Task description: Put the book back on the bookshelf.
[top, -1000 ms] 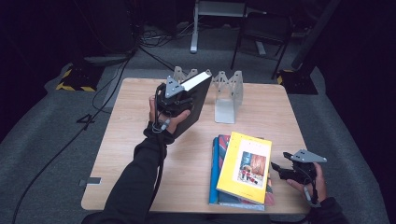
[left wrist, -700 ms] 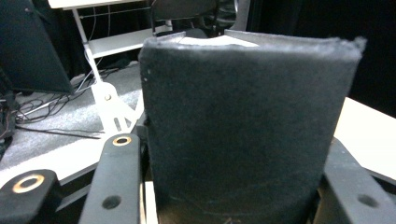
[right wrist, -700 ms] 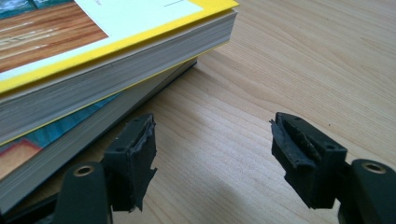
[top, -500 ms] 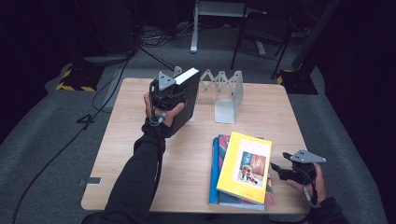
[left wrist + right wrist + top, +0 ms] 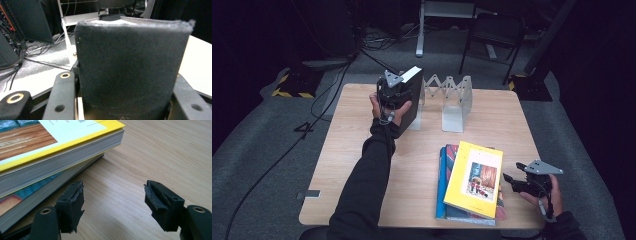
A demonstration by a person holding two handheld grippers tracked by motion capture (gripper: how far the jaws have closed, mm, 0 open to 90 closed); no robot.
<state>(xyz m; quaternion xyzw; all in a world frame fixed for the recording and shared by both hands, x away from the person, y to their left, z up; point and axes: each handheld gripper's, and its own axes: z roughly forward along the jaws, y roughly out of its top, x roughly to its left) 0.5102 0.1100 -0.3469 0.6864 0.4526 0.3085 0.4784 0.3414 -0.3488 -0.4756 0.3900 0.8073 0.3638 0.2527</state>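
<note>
The left gripper (image 5: 398, 89) pinches a thick black book (image 5: 411, 102) across its spine, holding it upright at the far left part of the wooden table (image 5: 352, 165). In the left gripper view the fuzzy black spine (image 5: 130, 72) sits wedged between the two black jaws, which press against it on both sides, with the white page edges just visible along its top. From above, the book stands just beside the left end of a grey metal accordion book rack (image 5: 451, 97), whose nearest upright plate lies to the right of the gripper; whether the book touches that plate or the table cannot be told. The left hand (image 5: 387, 107) wraps the gripper from the near side, the dark sleeve running back toward the table's near edge.

The right gripper (image 5: 517, 181) rests low at the near right corner of the table, its jaws spread apart with only bare wood between them. Just to its left lies a stack of books: a yellow-covered book (image 5: 474, 177) on top, tilted slightly, over a blue one (image 5: 443, 200) and a red-edged one (image 5: 501, 207). In the right gripper view the corner of the yellow book (image 5: 62, 147) lies just ahead of the left jaw, close to it but apart.
</note>
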